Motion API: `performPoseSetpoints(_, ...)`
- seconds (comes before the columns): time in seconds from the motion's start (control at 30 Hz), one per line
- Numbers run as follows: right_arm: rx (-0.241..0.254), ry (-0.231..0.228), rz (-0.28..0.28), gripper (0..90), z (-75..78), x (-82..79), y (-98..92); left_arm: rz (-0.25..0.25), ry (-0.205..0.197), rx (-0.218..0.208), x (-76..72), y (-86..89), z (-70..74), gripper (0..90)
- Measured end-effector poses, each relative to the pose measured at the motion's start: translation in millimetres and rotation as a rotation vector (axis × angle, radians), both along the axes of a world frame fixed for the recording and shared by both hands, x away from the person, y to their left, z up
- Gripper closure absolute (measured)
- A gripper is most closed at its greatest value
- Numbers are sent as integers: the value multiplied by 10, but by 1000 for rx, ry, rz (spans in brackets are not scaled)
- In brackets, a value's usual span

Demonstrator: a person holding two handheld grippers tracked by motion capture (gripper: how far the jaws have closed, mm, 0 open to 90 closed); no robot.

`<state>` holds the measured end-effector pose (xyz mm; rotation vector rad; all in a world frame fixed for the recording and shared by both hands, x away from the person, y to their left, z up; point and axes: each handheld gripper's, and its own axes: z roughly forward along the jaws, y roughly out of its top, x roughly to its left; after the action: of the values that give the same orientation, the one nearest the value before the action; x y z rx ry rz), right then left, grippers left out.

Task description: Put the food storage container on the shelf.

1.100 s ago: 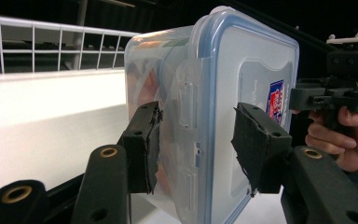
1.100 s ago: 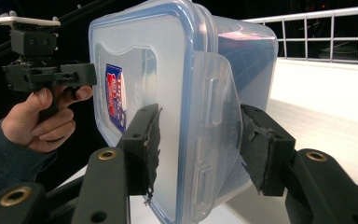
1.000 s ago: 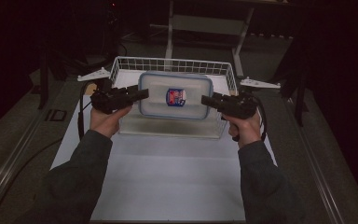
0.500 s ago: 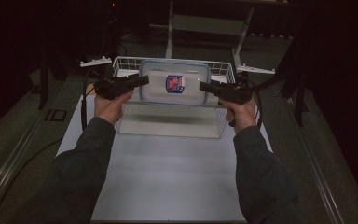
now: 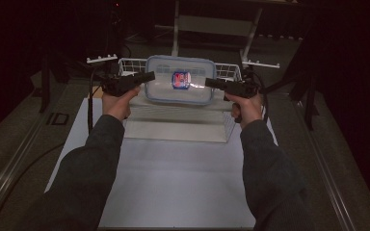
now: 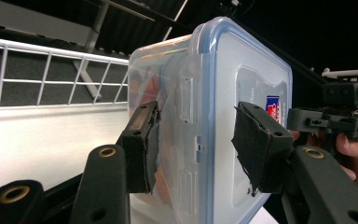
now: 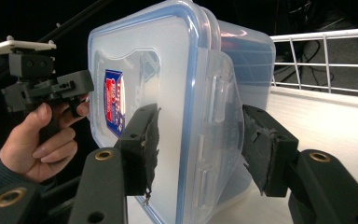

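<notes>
A clear plastic container [image 5: 180, 89] with a blue-rimmed lid and a red and blue label hangs above the white wire basket [image 5: 227, 72], lid facing up. My left gripper [image 5: 149, 77] is shut on its left end and my right gripper [image 5: 209, 83] on its right end. In the left gripper view the container [image 6: 233, 84] stands on edge between my left gripper's [image 6: 196, 144] pads, one on the base and one on the lid. In the right gripper view my right gripper [image 7: 198, 144] clamps the container [image 7: 168, 70] the same way, and the person's other hand holds its gripper farther off.
The basket [image 6: 51, 70] sits at the far end of a white mat [image 5: 173, 183] on the table. A metal frame [image 5: 212, 24] stands behind it. Dark rails run along both sides of the table. The person's forearms reach in from below.
Both hands have carried the container away from the person, from the near part of the basket toward its far rim. Both grips stay as they were.
</notes>
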<state>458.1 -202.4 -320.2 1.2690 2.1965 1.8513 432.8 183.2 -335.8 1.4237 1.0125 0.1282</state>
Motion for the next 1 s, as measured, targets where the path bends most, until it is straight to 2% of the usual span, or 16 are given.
performPoseSetpoints(0.13,32,24,-6,479,-28,67,-11,9,6,5,23,-8,2,506)
performPoseSetpoints(0.23,35,29,-14,473,-32,87,-5,18,3,8,40,-11,-3,502)
performPoseSetpoints(0.3,19,21,-20,464,-32,89,5,36,7,19,51,-20,1,498)
performPoseSetpoints(0.37,-11,16,-25,434,-33,83,27,63,-2,79,51,-50,6,517)
performPoseSetpoints(0.4,-35,16,-28,389,-35,83,49,85,4,118,55,-73,1,557)
performPoseSetpoints(0.43,-61,23,-30,336,-39,85,74,91,15,134,65,-90,-13,530)
performPoseSetpoints(0.47,-72,38,-29,280,-54,98,95,85,18,118,72,-90,-31,513)
performPoseSetpoints(0.53,-66,51,-37,260,-76,123,116,88,21,111,70,-83,-39,514)
performPoseSetpoints(0.63,-74,57,-45,229,-76,138,141,95,17,127,56,-94,-22,517)
performPoseSetpoints(0.67,-79,61,-55,217,-72,139,159,95,14,148,33,-96,-3,517)
performPoseSetpoints(0.77,-105,41,-82,191,-60,99,212,92,10,170,8,-92,8,519)
performPoseSetpoints(0.83,-109,38,-90,158,-57,91,219,80,5,162,-11,-72,21,517)
performPoseSetpoints(0.87,-188,-17,-187,112,-7,49,230,79,3,175,-19,-75,31,516)
performPoseSetpoints(0.9,-211,-20,-205,111,16,46,214,71,-4,175,-31,-72,39,499)
performPoseSetpoints(1.0,-205,-35,-206,134,78,12,126,67,-20,188,-69,-71,69,510)
